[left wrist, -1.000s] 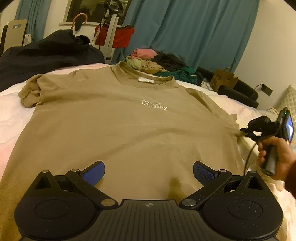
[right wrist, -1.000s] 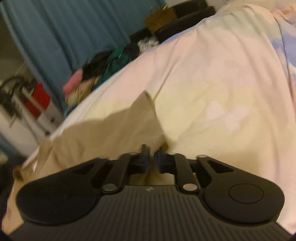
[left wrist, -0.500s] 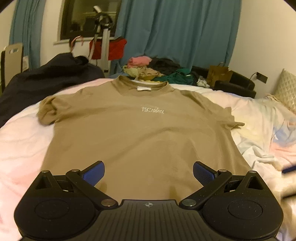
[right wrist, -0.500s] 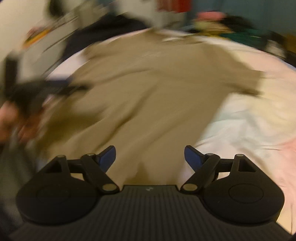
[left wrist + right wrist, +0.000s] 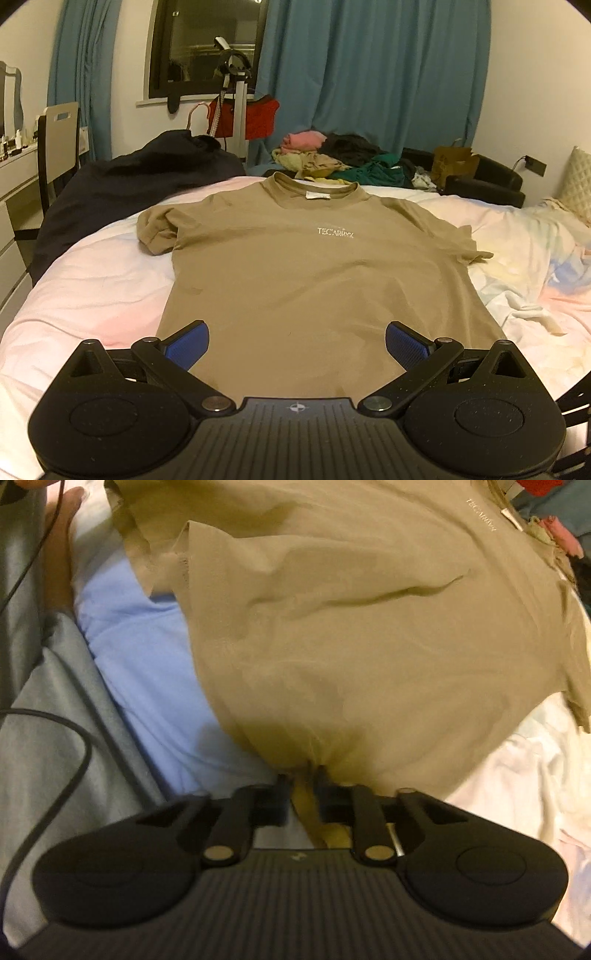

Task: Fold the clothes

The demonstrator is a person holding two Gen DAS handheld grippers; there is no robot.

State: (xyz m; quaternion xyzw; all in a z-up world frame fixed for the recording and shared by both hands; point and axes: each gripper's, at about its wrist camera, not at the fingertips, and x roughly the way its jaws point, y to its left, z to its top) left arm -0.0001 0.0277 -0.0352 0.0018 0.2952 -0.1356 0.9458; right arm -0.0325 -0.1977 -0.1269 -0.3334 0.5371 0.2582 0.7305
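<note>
The tan T-shirt (image 5: pixel 317 280) lies face up, spread across the middle of the bed (image 5: pixel 96 280), its collar toward the far edge where a heap of other clothes (image 5: pixel 332 158) sits, and its hem at the near edge, closest to you. Your right hand-held gripper (image 5: pixel 303 779) is pinched together on a bunch of the shirt's hem near the bed's near edge, and the cloth gathers into a tight pucker where the fingers meet. Your left hand-held gripper (image 5: pixel 297 345) stands with its blue pads (image 5: pixel 186 343) wide apart above the lower part of the shirt, holding nothing. Expect the fabric to be light, limp and stretchy: it probably sags and drags into creases wherever you lift it from a single point, as the long wrinkle across the body in the right wrist view suggests. Hence a second grip seems wise, best on the hem toward its other corner or on a side seam, taking both layers together. The left sleeve (image 5: pixel 157 230) is curled under itself and likely needs flattening before any fold holds a clean line.
</note>
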